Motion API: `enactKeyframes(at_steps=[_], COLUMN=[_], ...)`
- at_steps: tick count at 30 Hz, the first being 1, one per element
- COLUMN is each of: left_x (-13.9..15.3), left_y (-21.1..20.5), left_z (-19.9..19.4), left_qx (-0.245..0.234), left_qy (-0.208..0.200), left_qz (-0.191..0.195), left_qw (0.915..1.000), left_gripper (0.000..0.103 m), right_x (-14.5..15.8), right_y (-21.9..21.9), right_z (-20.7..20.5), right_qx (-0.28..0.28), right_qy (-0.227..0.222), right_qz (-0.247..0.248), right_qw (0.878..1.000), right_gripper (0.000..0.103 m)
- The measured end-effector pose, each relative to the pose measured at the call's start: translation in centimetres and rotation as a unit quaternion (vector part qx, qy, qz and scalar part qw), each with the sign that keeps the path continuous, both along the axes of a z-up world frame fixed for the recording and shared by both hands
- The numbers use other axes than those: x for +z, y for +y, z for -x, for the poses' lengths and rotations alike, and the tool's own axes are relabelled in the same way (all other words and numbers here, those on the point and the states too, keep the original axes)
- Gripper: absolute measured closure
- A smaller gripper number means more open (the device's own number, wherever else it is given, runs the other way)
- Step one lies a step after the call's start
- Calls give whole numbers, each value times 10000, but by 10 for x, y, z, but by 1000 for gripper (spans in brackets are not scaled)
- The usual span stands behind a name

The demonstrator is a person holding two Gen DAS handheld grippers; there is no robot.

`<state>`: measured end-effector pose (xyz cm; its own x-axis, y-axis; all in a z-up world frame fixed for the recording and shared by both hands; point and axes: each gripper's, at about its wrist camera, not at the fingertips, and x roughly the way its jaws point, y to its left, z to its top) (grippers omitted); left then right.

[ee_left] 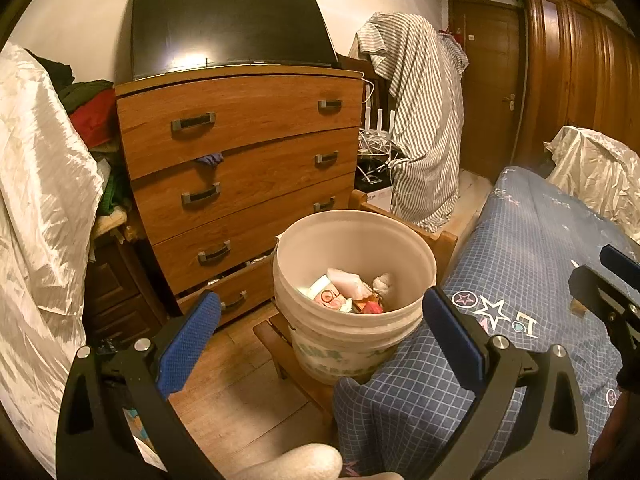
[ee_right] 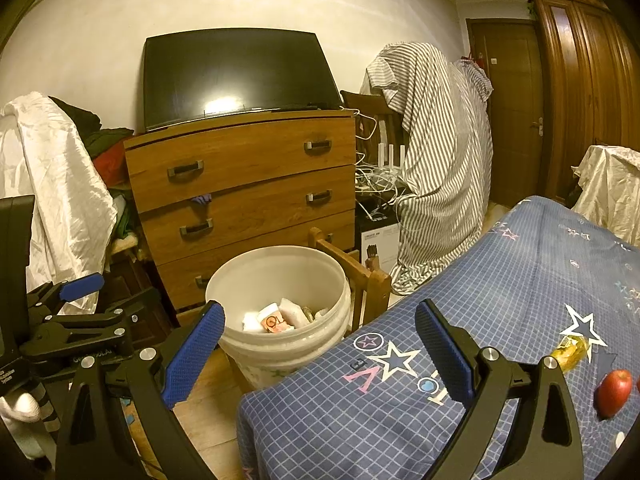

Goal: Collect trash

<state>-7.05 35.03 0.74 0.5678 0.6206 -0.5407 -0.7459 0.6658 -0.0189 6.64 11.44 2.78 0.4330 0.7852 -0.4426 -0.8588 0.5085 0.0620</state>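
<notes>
A white plastic bucket (ee_left: 352, 240) stands on a low wooden chair (ee_left: 436, 240) beside the table and holds several pieces of trash (ee_left: 348, 290): wrappers, crumpled paper, white foam. It also shows in the right wrist view (ee_right: 276, 276). My left gripper (ee_left: 320, 332) is open and empty, just short of the bucket's rim. My right gripper (ee_right: 318, 344) is open and empty, over the table's corner by the bucket. A yellow wrapper (ee_right: 570, 350) and a red apple (ee_right: 614, 392) lie on the blue checked tablecloth (ee_right: 500, 280).
A wooden chest of drawers (ee_left: 240, 160) with a dark TV (ee_left: 228, 24) on it stands behind the bucket. A striped cloth (ee_left: 424, 120) drapes a chair at the right, a white sheet (ee_left: 36, 200) hangs at the left. Wooden floor (ee_left: 240, 400) lies below.
</notes>
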Motion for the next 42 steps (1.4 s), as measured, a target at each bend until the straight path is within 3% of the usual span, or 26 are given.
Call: enactKeyframes(at_steps=[35,42], left_x=[-10,-14], left_y=[3,12], left_z=[-5,1], left_qx=[-81,16], left_qy=[106,59], left_qz=[68,291], left_qw=[9999,9996], left_gripper=[5,5], right_x=[-10,-10], right_y=[2,7], right_z=[-3,3], right_qx=[58,160], right_qy=[96,84], right_qz=[40,56], right_qw=[9999,9998], right_gripper=[7,7])
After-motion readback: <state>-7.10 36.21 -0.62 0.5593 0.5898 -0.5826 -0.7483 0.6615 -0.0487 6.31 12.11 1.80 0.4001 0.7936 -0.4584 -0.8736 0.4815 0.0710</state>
